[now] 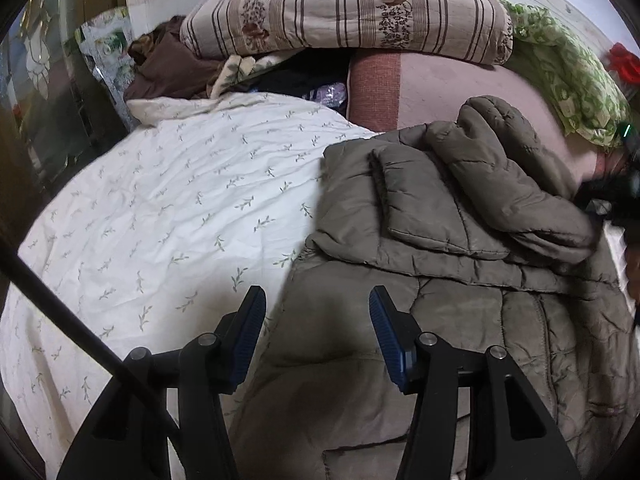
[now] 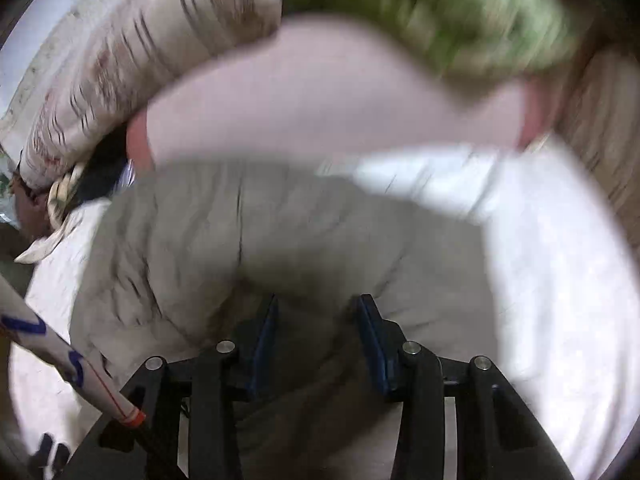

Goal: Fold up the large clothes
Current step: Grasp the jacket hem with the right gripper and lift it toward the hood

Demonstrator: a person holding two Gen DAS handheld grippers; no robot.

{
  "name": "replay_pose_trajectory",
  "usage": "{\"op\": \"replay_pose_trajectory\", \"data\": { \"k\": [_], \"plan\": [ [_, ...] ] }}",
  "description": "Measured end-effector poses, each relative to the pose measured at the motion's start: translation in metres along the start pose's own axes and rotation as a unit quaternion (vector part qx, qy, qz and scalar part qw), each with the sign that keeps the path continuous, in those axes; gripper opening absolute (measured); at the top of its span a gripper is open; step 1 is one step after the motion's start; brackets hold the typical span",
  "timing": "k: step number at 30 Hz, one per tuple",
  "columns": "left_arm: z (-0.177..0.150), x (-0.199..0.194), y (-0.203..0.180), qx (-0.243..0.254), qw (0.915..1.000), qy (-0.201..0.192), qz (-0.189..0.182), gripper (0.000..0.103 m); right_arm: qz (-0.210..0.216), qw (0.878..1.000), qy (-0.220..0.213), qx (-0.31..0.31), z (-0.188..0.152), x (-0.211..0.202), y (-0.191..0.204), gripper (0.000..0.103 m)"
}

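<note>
1. Count: one jacket point(image 1: 460, 216), olive-brown and quilted, lies on the bed point(image 1: 160, 200), on the white leaf-print sheet.
2. Count: two tools are in use, one per hand.
3. Count: one striped pillow point(image 1: 352, 4) rests at the head of the bed; one green patterned cloth point(image 1: 568, 68) lies beside it; one pink cushion point(image 1: 440, 88) sits below both.
4. Jacket position: it occupies the right part of the left wrist view, with one sleeve point(image 1: 516, 176) folded across the body panel. In the right wrist view the jacket point(image 2: 280, 232) fills the centre, blurred.
5. Left tool point(image 1: 318, 304): it points downward over the near edge of the jacket. The jaws stand apart. Jacket fabric shows in the gap behind them, but the pads do not press on it.
6. Right tool point(image 2: 316, 312): it points steeply downward over the jacket. The jaws stand apart, with jacket fabric visible between them; no clamping contact can be confirmed because of the blur.
7. A white rod point(image 2: 72, 356) with blue marks crosses the lower left of the right wrist view.
</note>
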State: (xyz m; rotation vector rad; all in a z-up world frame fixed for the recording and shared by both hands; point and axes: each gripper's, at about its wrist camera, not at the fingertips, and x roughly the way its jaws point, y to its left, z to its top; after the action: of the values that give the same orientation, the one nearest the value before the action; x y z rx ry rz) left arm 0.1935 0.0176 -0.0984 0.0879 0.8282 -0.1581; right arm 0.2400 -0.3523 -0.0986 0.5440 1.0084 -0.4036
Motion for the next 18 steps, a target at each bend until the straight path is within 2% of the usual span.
{"op": "replay_pose_trajectory", "data": {
  "k": [1, 2, 3, 5, 7, 11, 15, 18],
  "plan": [
    [0.004, -0.002, 0.000, -0.002, 1.0000, 0.004, -0.007, 0.053, 0.011, 1.000, 0.022, -0.013, -0.011, 0.011, 0.004, 0.042],
    [0.009, -0.004, -0.002, -0.002, 0.9999, 0.003, -0.013, 0.053, 0.005, 0.999, 0.026, -0.038, -0.023, 0.014, 0.012, 0.042],
    [0.015, -0.006, -0.005, -0.001, 0.9998, 0.001, -0.019, 0.053, -0.009, 0.997, 0.019, -0.078, -0.038, 0.012, 0.021, 0.042],
    [0.034, -0.008, -0.017, 0.008, 0.9994, -0.006, -0.033, 0.053, -0.005, 0.995, 0.015, -0.097, -0.056, 0.006, 0.026, 0.042],
    [0.058, -0.003, -0.037, 0.022, 0.9988, 0.002, -0.045, 0.056, 0.019, 0.996, 0.015, -0.084, -0.062, 0.003, 0.021, 0.043],
    [0.108, 0.018, -0.086, 0.023, 0.9954, 0.011, -0.092, 0.056, 0.071, 0.996, 0.020, -0.045, -0.055, 0.005, 0.000, 0.043],
    [0.144, 0.064, -0.136, 0.041, 0.9936, 0.041, -0.096, 0.057, 0.093, 0.995, 0.017, -0.044, -0.052, 0.006, -0.011, 0.043],
    [0.144, 0.100, -0.154, 0.061, 0.9938, 0.065, -0.066, 0.057, 0.094, 0.994, 0.013, -0.054, -0.053, 0.005, -0.015, 0.043]
  ]
}}
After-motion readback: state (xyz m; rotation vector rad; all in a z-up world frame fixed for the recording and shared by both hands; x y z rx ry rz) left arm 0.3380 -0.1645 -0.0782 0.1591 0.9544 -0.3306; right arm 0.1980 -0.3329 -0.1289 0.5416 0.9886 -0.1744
